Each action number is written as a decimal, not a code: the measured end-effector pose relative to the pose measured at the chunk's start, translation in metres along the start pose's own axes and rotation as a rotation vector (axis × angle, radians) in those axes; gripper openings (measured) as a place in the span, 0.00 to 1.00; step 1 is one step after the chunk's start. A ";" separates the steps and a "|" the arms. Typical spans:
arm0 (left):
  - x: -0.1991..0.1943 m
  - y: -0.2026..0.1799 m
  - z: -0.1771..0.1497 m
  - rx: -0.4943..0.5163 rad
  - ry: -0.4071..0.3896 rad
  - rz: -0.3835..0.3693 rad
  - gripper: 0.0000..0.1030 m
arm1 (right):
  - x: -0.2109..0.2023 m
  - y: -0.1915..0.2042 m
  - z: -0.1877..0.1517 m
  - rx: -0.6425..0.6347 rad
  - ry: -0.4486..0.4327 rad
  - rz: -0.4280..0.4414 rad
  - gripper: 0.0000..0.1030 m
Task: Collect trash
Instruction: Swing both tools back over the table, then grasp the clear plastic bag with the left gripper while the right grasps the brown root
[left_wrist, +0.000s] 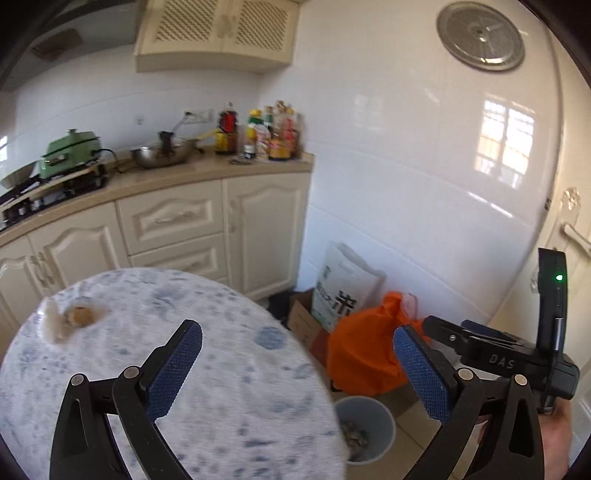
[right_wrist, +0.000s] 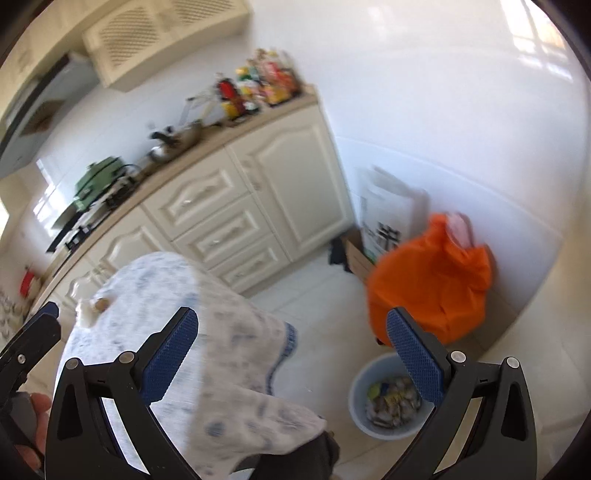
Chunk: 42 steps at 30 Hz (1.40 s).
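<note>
Closest to both cameras the grippers stand empty: the left gripper (left_wrist: 297, 365) has its blue-padded fingers spread wide with nothing between them, and the right gripper (right_wrist: 291, 356) is likewise fully spread and holds nothing. Under and just ahead of them is the round table (left_wrist: 221, 369), draped in a white cloth with a blue pattern, which serves as the landmark here. On the table's far left part lie the remaining scraps (left_wrist: 70, 319): a pale crumpled piece touching a small brownish lump; motion blur hides what they are made of. They look light and soft, likely to crush or slide on the cloth rather than resist, so I would pinch each low across its middle, pads close to the cloth, with care not to snag the fabric. Below the table's right edge, on the tiled floor, stands the pale blue bin (right_wrist: 356, 402), already holding wrappers and crumpled bits, so part of the job appears done. Beyond the bin, against the white tiled wall, slumps an orange bag (right_wrist: 432, 284), with a white printed bag (left_wrist: 343, 284) and a cardboard box just beside it. Farthest from the table runs the cream cabinet counter (left_wrist: 177, 177), carrying a green cooker, a steel bowl and a cluster of bottles.
</note>
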<state>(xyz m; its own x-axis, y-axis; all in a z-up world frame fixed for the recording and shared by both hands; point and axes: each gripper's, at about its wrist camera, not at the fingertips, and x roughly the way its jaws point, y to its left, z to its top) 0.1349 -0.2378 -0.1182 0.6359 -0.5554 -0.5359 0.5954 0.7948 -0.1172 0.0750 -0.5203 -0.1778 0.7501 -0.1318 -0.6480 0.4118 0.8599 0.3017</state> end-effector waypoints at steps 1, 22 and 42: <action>-0.011 0.009 -0.001 -0.010 -0.014 0.009 0.99 | -0.001 0.012 0.002 -0.015 -0.006 0.012 1.00; -0.132 0.176 -0.044 -0.192 -0.127 0.382 0.99 | 0.028 0.259 0.000 -0.382 -0.039 0.241 1.00; 0.063 0.308 0.002 -0.184 0.153 0.491 0.99 | 0.228 0.362 -0.043 -0.573 0.257 0.251 0.99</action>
<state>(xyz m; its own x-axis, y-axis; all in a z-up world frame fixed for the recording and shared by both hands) 0.3594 -0.0284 -0.1866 0.7304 -0.0770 -0.6787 0.1417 0.9891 0.0402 0.3724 -0.2171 -0.2463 0.6108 0.1667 -0.7740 -0.1516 0.9841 0.0923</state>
